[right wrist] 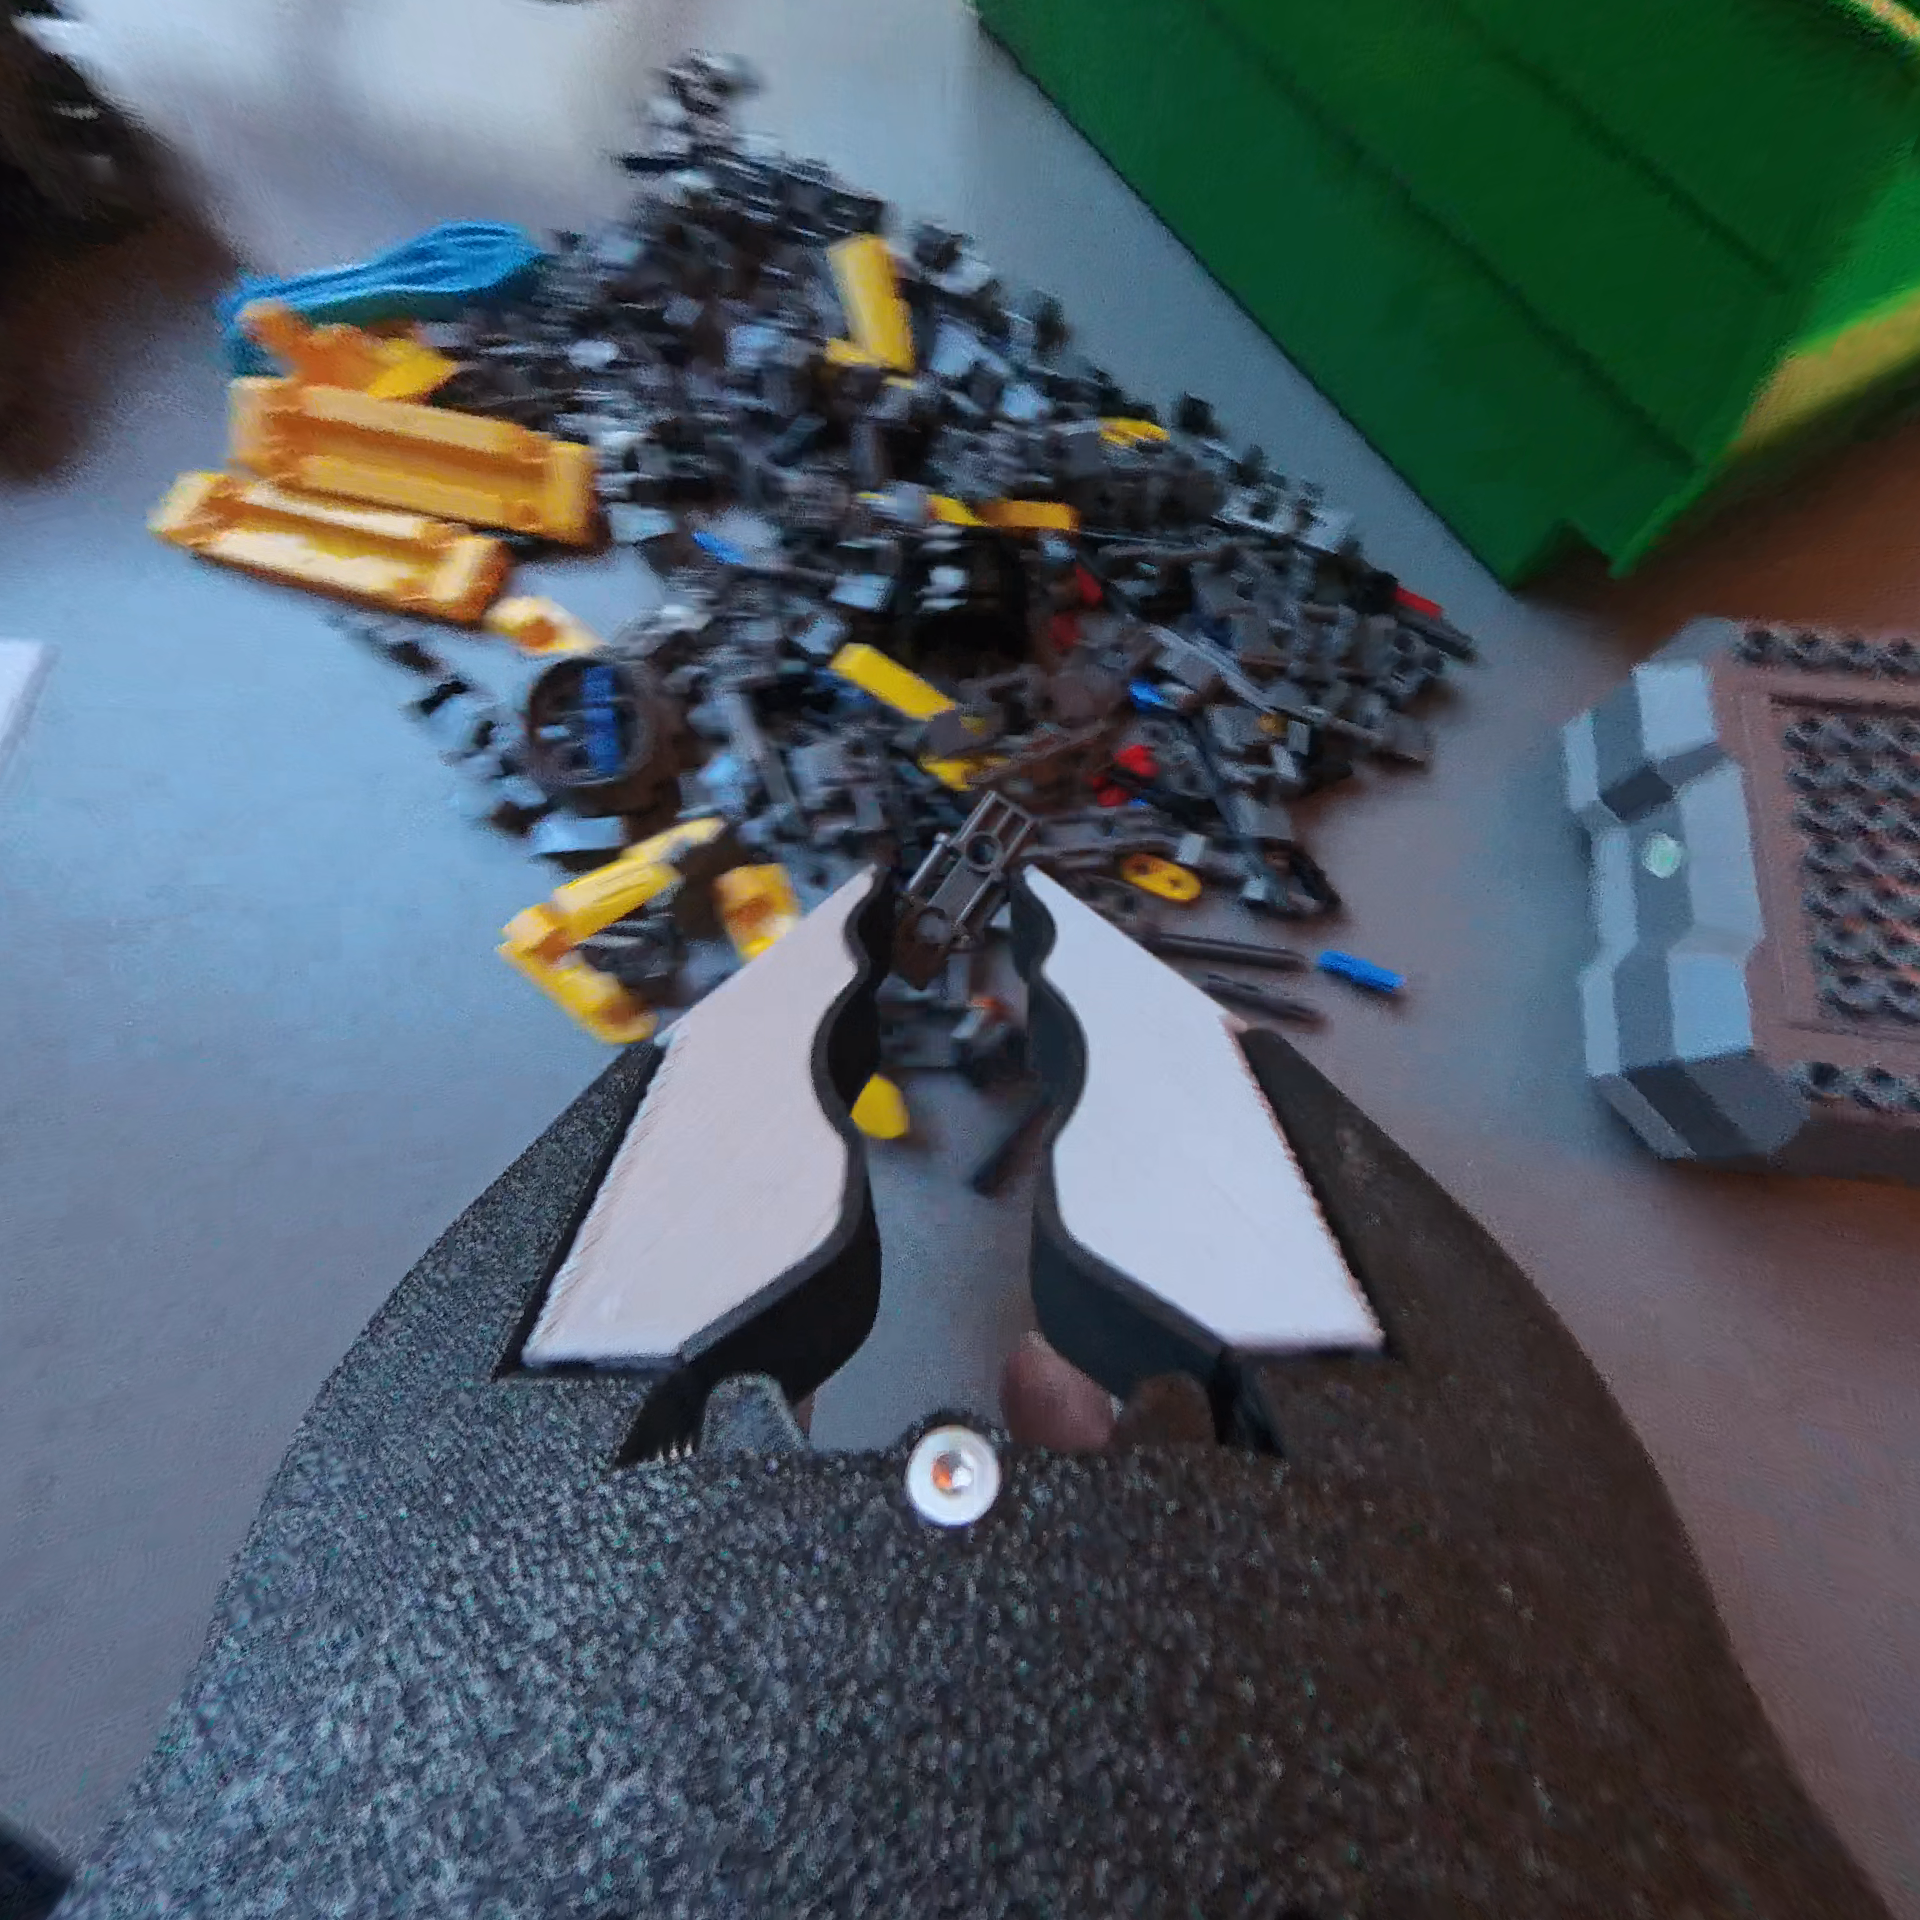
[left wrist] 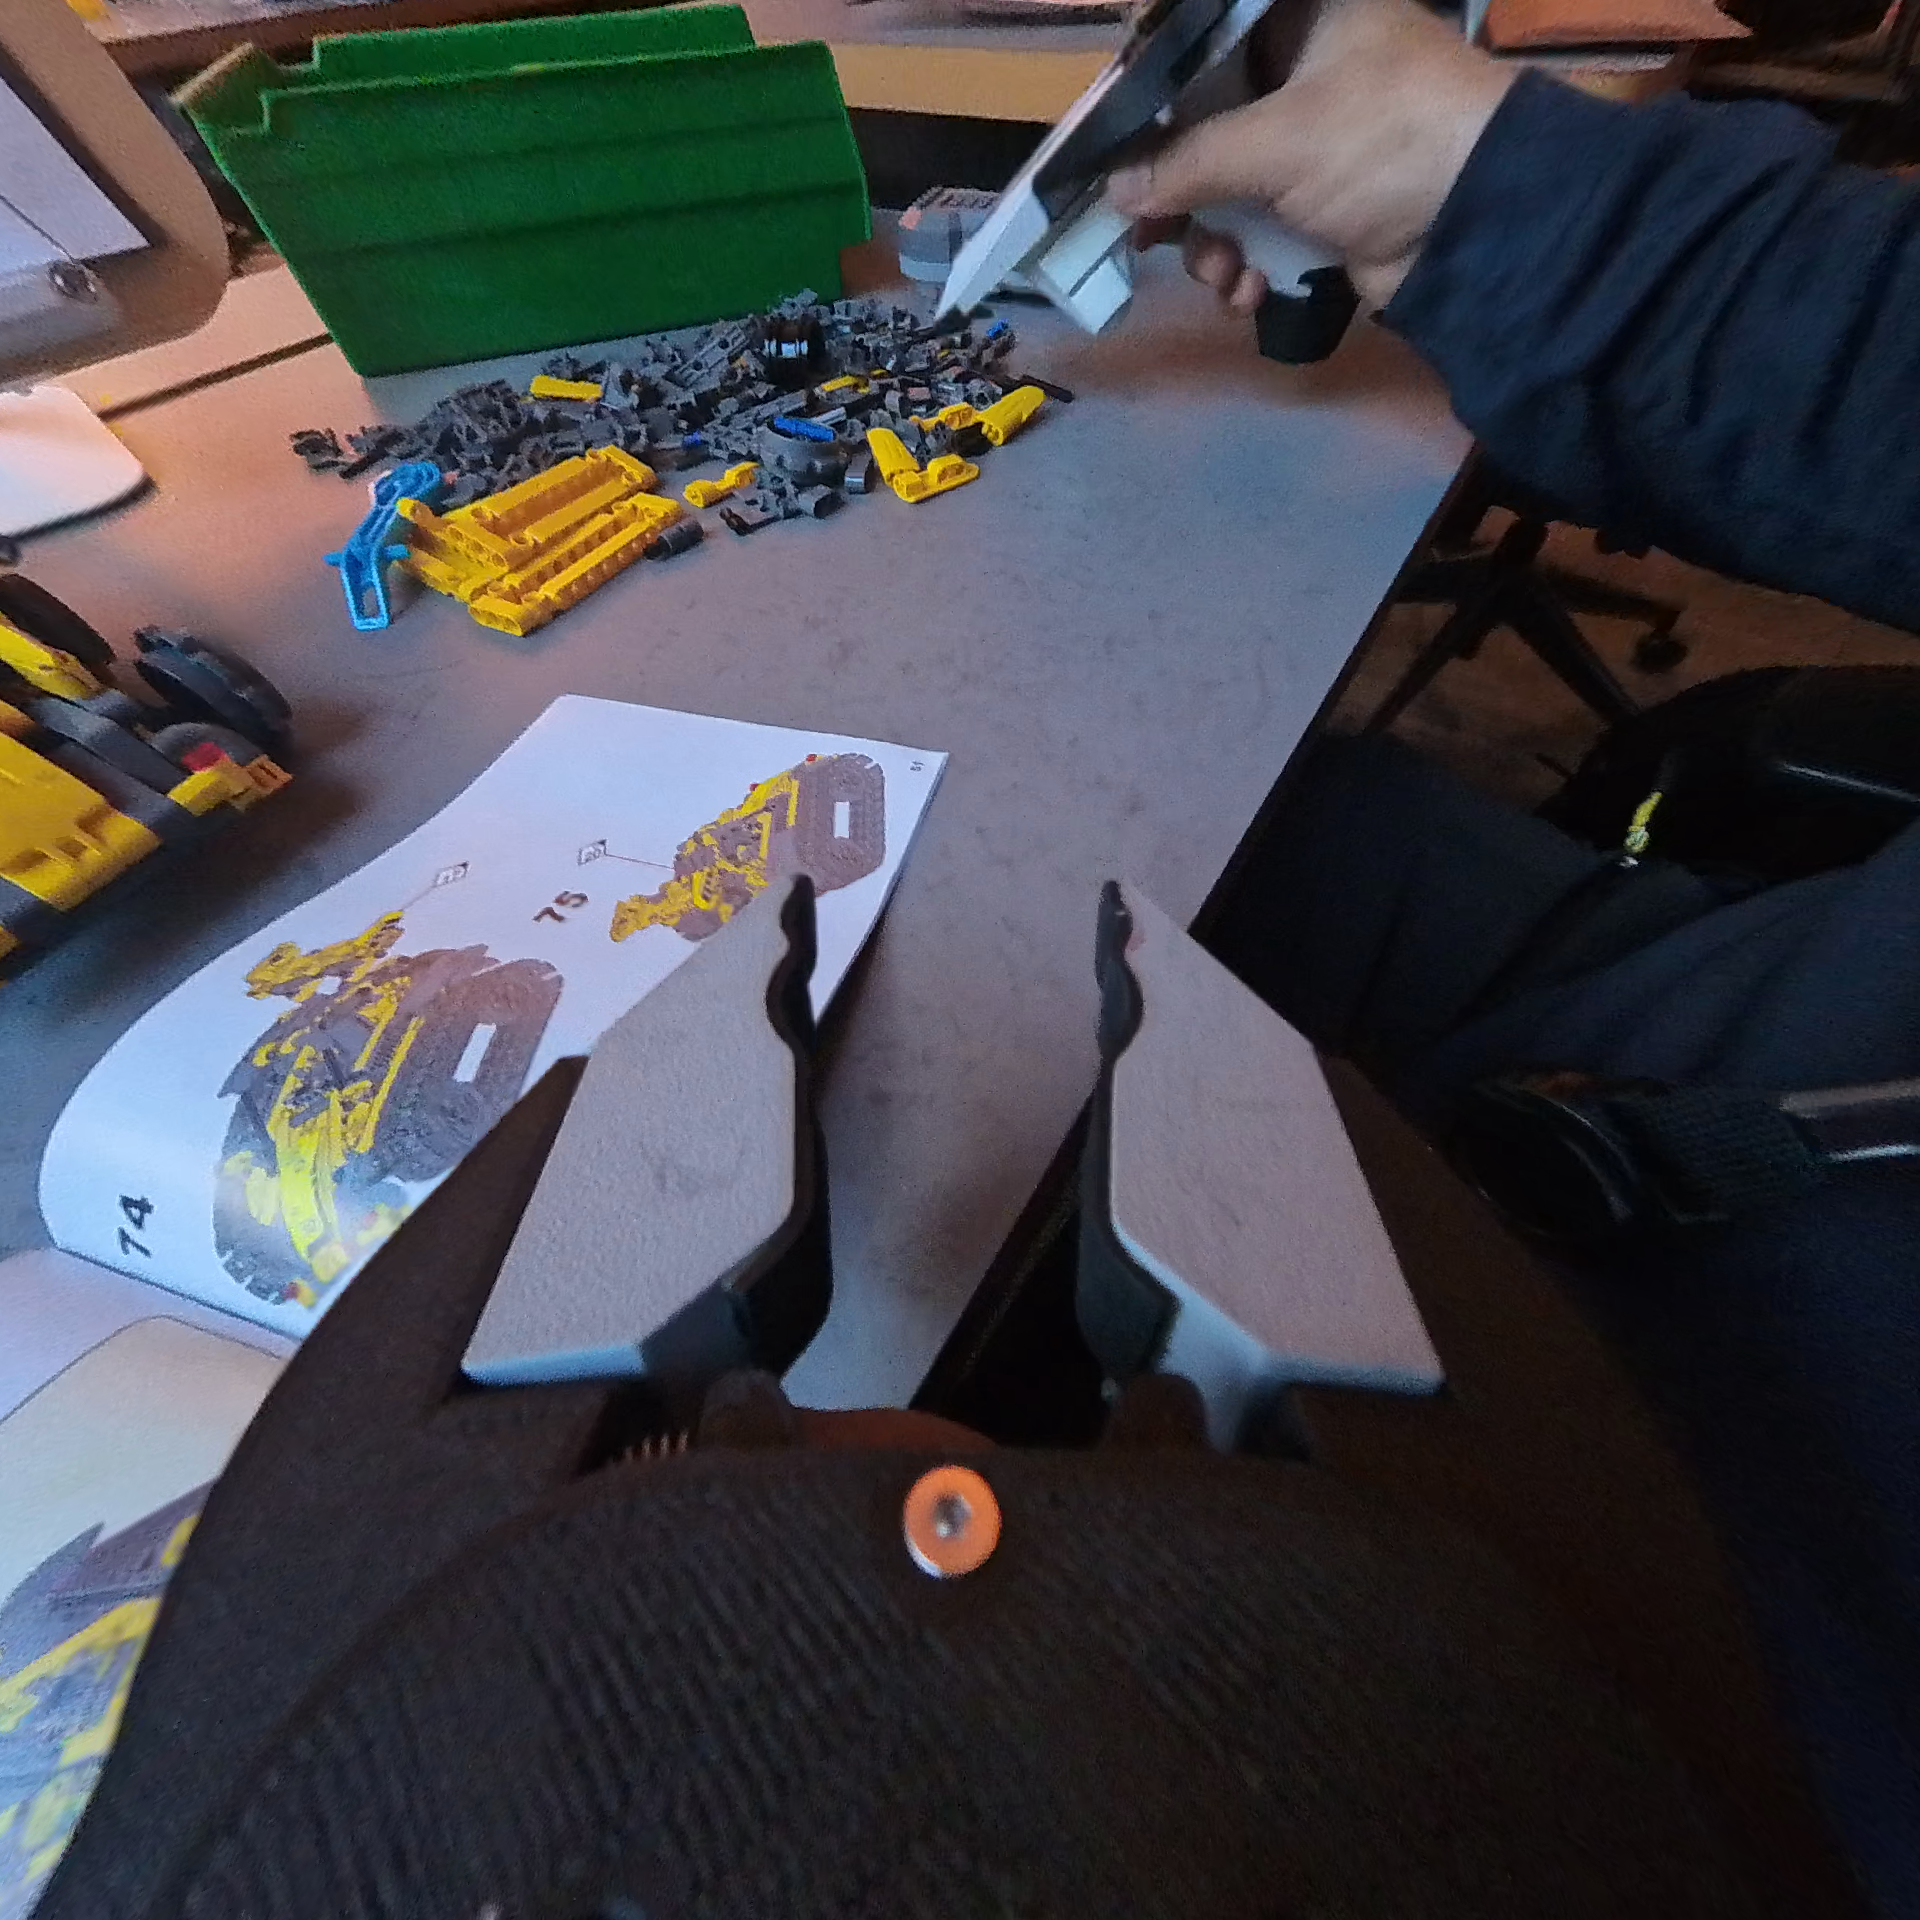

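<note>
Bricks in dark grey, black and yellow lie heaped as a pile (right wrist: 935,582) on the grey table (left wrist: 1039,644), just beside a green bin (right wrist: 1455,260). The right gripper (right wrist: 951,883) pinches a dark grey connector piece (right wrist: 961,883) between its fingertips at the near edge of that heap. The left gripper (left wrist: 956,899) hangs with jaws apart and nothing between them, above the table's edge and the corner of an open instruction booklet (left wrist: 499,935). A grey battery box (right wrist: 1714,894) sits right of the heap.

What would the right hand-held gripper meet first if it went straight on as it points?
Likely the dark grey piece already between the right hand-held gripper fingertips, then the brick pile behind it. Blur leaves it unclear whether the piece is gripped.
</note>
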A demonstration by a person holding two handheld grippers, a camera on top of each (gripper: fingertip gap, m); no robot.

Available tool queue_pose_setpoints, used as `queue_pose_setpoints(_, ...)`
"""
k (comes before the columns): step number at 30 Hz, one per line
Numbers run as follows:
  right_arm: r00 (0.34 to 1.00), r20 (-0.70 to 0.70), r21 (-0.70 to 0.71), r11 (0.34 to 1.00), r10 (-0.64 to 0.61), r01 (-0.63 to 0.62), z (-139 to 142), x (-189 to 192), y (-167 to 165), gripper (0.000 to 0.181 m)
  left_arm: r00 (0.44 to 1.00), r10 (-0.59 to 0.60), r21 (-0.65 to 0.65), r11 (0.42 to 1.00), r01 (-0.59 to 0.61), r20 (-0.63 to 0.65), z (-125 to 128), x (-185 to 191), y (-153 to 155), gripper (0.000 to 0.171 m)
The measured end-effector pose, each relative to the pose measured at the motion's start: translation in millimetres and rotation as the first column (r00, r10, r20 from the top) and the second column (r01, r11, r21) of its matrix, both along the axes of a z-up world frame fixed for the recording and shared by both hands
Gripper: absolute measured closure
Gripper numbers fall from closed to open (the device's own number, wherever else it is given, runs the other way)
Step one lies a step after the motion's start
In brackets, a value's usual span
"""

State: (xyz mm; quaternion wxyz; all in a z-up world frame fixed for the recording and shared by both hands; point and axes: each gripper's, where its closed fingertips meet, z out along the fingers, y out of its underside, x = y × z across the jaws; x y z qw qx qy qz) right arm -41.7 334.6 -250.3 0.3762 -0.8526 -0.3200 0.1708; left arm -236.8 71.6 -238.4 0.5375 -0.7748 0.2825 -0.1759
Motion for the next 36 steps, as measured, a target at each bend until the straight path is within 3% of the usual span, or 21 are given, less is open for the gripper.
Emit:
queue_pose_setpoints(3,0.976,-0.075,0.050,0.979,0.202,-0.199,20.5,-42.5,-45.5,0.160,0.998,-0.019,-0.016,1.000,0.020,0.060,-0.7,1.5,-2.5,0.121)
queue_pose_setpoints(6,0.908,-0.057,0.099,0.908,0.415,-0.408,21.6,-89.3,-97.4,0.160,0.995,-0.031,-0.008,0.999,0.032,0.091,3.1,4.2,-5.3,0.121)
queue_pose_setpoints(10,0.844,0.023,0.189,0.827,0.535,-0.530,10.7,-140.0,-131.0,0.159,0.995,-0.056,0.015,0.998,0.055,0.084,4.4,10.1,-14.5,0.121)
queue_pose_setpoints(14,0.784,-0.006,0.357,0.734,0.620,-0.578,29.0,-188.0,-149.8,0.159,0.997,-0.052,0.025,0.998,0.050,0.056,1.5,3.0,-24.4,0.120)
queue_pose_setpoints(18,0.738,0.057,0.513,0.615,0.672,-0.599,47.3,-224.8,-164.4,0.159,0.993,-0.032,-0.006,0.999,0.033,0.112,1.6,-15.5,-34.5,0.121)
queue_pose_setpoints(22,0.697,0.084,0.535,0.558,0.712,-0.635,47.5,-258.5,-176.5,0.159,0.982,-0.029,-0.038,0.999,0.037,0.185,9.5,-30.3,-33.4,0.120)
queue_pose_setpoints(28,0.681,0.047,0.588,0.531,0.731,-0.610,53.7,-292.5,-178.0,0.159,0.970,-0.054,-0.097,0.992,0.078,0.237,10.4,-43.8,-33.9,0.118)
queue_pose_setpoints(36,0.687,0.074,0.553,0.544,0.723,-0.631,39.7,-301.3,-172.5,0.160,0.963,-0.080,-0.132,0.984,0.117,0.257,4.4,-49.0,-36.4,0.121)
